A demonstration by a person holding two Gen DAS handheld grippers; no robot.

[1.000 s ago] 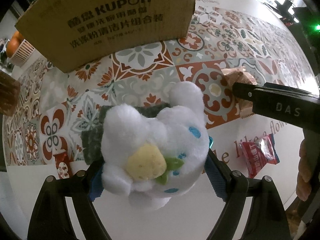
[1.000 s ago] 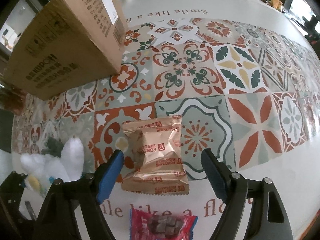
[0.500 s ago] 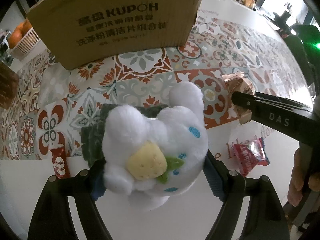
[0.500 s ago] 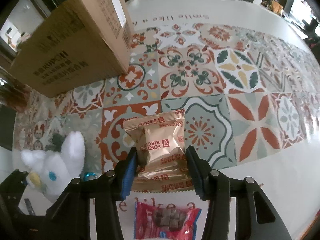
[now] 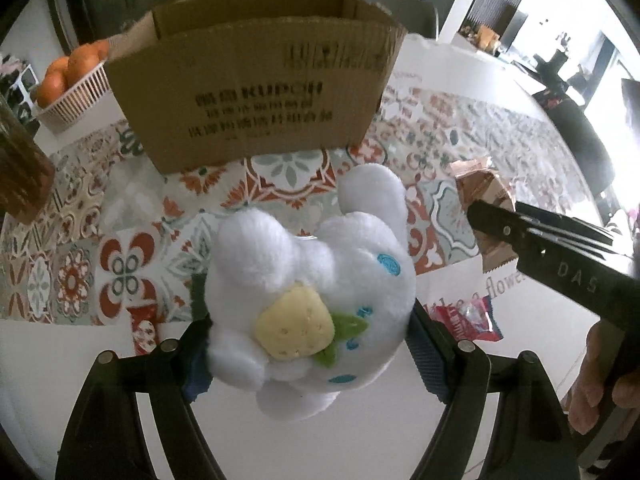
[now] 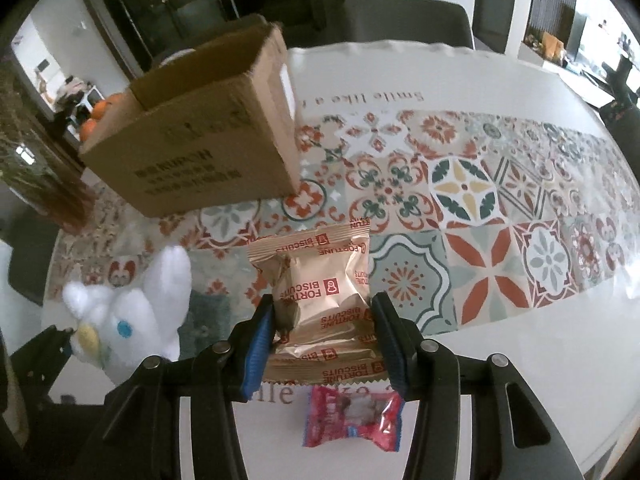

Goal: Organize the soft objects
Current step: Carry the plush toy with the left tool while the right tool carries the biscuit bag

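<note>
My left gripper is shut on a white plush toy with a yellow strawberry and blue dots, held above the table; the toy also shows in the right wrist view. My right gripper is shut on a gold Fortune Biscuits packet, lifted off the table; the packet shows in the left wrist view. An open cardboard box stands ahead on the patterned tablecloth, also in the right wrist view.
A red snack packet lies on the white table edge below my right gripper. A small red sachet and a dark green cloth lie under the plush. A basket of oranges sits left of the box.
Both grippers have risen from the table with their loads. My right gripper has gone from open to shut on the biscuit packet. The box top has come into view.
</note>
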